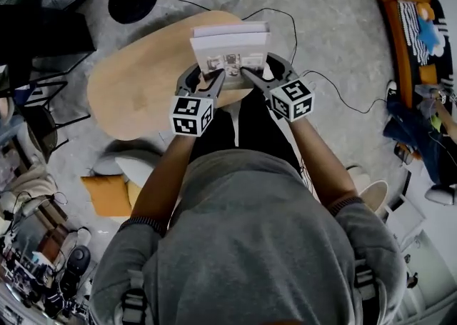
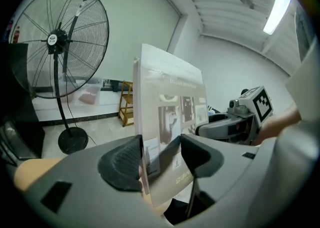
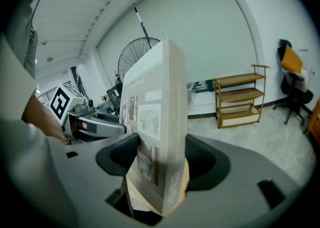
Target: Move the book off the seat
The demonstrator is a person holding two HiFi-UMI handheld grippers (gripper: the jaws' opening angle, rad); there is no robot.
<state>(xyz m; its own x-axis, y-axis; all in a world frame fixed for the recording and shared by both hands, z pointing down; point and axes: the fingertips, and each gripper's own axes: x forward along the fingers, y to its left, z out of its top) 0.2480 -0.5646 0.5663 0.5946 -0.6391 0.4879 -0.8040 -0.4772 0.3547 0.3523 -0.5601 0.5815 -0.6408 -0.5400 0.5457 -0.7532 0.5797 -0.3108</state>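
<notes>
Two hand-held grippers carry the book (image 1: 230, 48): my left hand-held gripper (image 1: 203, 78) and my right hand-held gripper (image 1: 265, 72) each clamp one corner of its near edge, and their jaws stand wide because the volume is thick. The left and right gripper views both show the book between the pads, cover rising away from me. It hangs clear above the near right rim of the pale wooden seat (image 1: 136, 88). Its long axis runs crosswise from one gripper to the other, so neither hand is nearer. I judge both must travel together, sideways past the rim.
</notes>
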